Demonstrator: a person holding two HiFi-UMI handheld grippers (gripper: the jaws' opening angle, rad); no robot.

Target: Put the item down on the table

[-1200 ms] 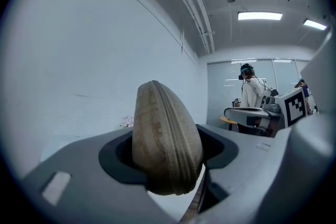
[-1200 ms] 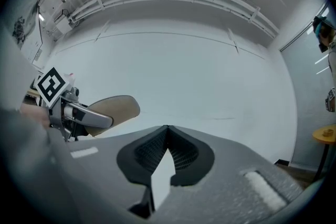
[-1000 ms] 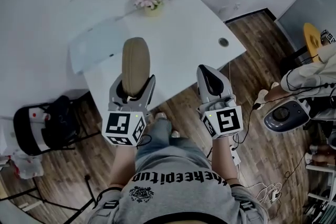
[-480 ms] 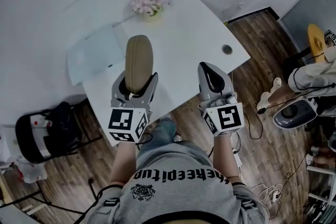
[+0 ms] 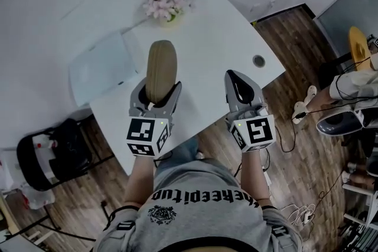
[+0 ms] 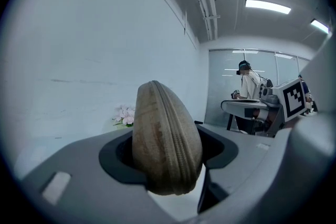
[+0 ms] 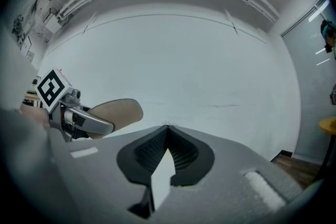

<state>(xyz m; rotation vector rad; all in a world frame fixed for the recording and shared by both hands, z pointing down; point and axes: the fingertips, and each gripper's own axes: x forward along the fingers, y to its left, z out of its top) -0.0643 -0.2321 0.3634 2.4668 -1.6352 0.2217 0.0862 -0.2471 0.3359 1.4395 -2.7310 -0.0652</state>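
A tan zippered case (image 5: pixel 160 66) stands out lengthwise from my left gripper (image 5: pixel 158 91), which is shut on its near end. In the left gripper view the case (image 6: pixel 165 139) fills the gap between both jaws, zipper seam facing the camera. It hangs above the near left part of the white table (image 5: pixel 218 38), not touching it. My right gripper (image 5: pixel 240 78) is beside it over the table's near edge, shut with nothing in it. In the right gripper view its fingertips (image 7: pixel 167 128) meet, and the case (image 7: pixel 118 112) shows at the left.
A pot of pink flowers (image 5: pixel 163 6) stands at the table's far side. A pale translucent sheet (image 5: pixel 103 65) lies on its left part, and a round cable hole (image 5: pixel 258 60) sits near the right corner. A chair with a dark bag (image 5: pixel 50 153) stands left; another person (image 5: pixel 354 82) sits right.
Both grippers have moved forward from the table's near edge to over its top, the left one carrying the case along. The jaws have not changed.
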